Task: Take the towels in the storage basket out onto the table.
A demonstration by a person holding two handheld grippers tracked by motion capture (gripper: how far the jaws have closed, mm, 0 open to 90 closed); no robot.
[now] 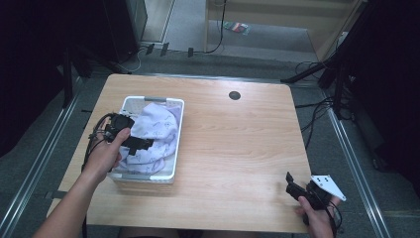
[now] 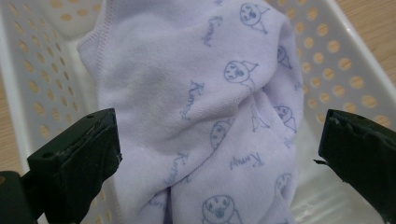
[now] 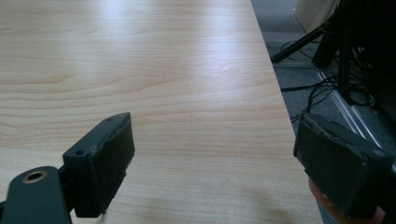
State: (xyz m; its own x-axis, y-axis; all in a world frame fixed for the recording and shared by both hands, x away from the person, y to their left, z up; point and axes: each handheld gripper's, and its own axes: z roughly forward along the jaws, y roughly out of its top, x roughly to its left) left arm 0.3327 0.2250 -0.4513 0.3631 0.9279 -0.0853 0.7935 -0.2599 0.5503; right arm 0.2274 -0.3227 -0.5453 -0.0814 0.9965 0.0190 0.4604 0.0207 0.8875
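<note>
Lilac cloth (image 1: pixel 157 130) lies bunched in the white basket (image 1: pixel 177 133) at table (image 1: pixel 237 144) left; the left gripper (image 1: pixel 143 145) sits over it, its tips hard to make out. Right gripper (image 1: pixel 292 184) rests at the near right edge. Left gripper view: jaws spread wide either side of the cloth (image 2: pixel 196 116), its lower folds cut off. Right gripper view: jaws spread above bare wood (image 3: pixel 140 70), holding nothing.

The garment (image 1: pixel 157 130) lies in the basket (image 1: pixel 148 176) (left half of the table (image 1: pixel 237 148)); the right gripper (image 1: pixel 293 187) sits at the table's near right corner.
</note>
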